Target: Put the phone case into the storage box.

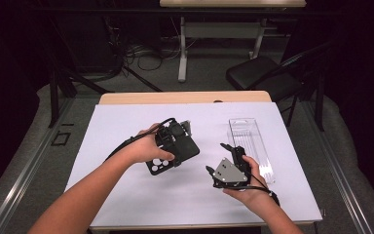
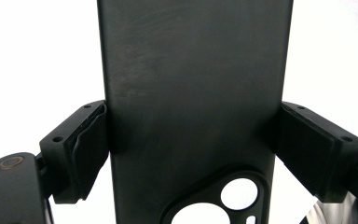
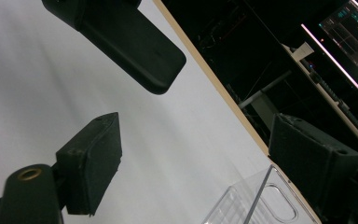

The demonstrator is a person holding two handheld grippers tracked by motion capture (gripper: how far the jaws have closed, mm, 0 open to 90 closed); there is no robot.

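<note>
In my left tongs view the black phone case (image 2: 191,107) runs off the top and bottom edges, so I see neither end of it; its camera cut-outs are cropped at the lower edge; the pale surface behind is washed out. From the high view the left tongs (image 1: 175,141) are partly covered by my left hand (image 1: 143,148), and their jaw tips are hard to make out there; the case juts from under the hand, cut-out end toward me, raised over the white desk (image 1: 126,122). Left tongs state: clamped on the phone case, a pad pressed to each long edge. Right tongs (image 1: 219,157): jaws spread wide, nothing between them; the pads stand well apart in the right tongs view, with bare desk behind. The clear plastic tray (image 1: 253,141) lies on the desk just beside the right tongs; in the right tongs view its corner (image 3: 256,200) is cut off at the bottom. Right hand (image 1: 251,187) grips from below, tongs angled up and away from me toward the case; left forearm enters from the lower left, wrist bent inward.
</note>
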